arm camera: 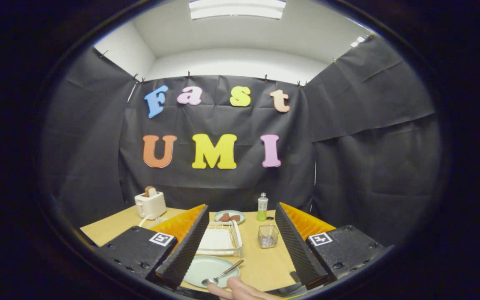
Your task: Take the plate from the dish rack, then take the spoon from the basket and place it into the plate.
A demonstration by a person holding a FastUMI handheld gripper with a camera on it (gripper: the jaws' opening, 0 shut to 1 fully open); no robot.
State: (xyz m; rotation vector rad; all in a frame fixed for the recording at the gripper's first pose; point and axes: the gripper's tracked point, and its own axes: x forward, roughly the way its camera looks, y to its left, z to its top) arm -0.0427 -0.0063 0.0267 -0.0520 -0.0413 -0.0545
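A pale green plate (206, 267) lies on the wooden table (261, 258), close in front of the dish rack (220, 239) and beside my left finger. A metal spoon (222, 275) rests in the plate, bowl toward me, handle slanting up over the plate's rim. The wire mesh basket (268, 236) stands upright to the right of the rack. My gripper (240, 254) is open and held above the table, its fingers wide apart with nothing between them. A person's fingertip (240, 288) shows just below the plate's near edge.
A white toaster (151, 204) with a slice of bread in it stands at the back left. Farther back on the table are a second plate with brown food pieces (229, 216) and a small green bottle (262, 207). Black cloth walls surround the table.
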